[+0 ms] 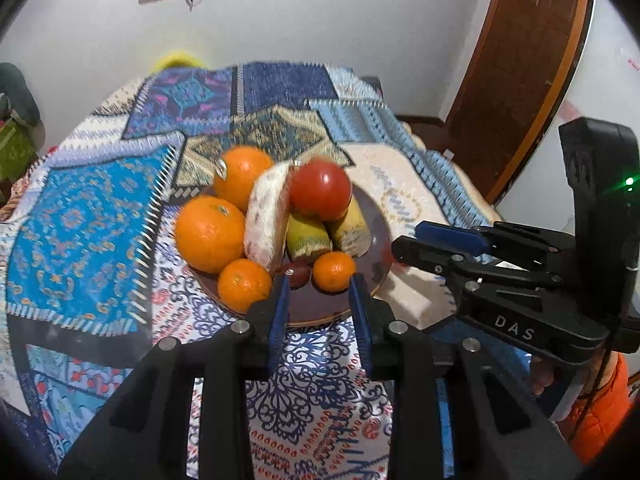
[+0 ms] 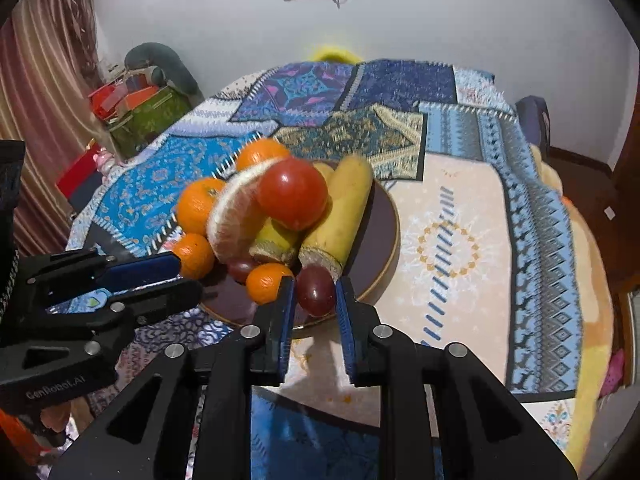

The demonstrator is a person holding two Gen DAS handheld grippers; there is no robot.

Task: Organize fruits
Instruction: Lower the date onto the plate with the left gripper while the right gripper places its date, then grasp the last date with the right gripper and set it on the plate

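**Fruit heaped on plate, both grippers empty at the near rim**

Table [image 1: 92, 216] under a patchwork cloth [image 2: 460, 216], mostly blue with a cream panel. Dark round plate [image 1: 376, 220] sits mid-table and carries all the fruit.

On the plate, biggest down:
- pale melon-like wedge [image 1: 266, 220], standing on edge in the middle
- two big oranges [image 1: 210, 232] on its left side
- yellow banana-like pieces [image 2: 348, 208] on the right, cut ends toward the cameras
- red tomato [image 1: 320, 188] perched on top of the pile
- two small tangerines [image 1: 244, 284] at the front
- dark red plum-like fruit [image 2: 316, 290] at the front rim

Left gripper [image 1: 320, 280]: jaws only narrowly apart, nothing between them, tips over the near rim between the tangerines.

Right gripper [image 2: 316, 284]: narrow gap too, holding nothing; the plum shows through the gap, contact can't be told.
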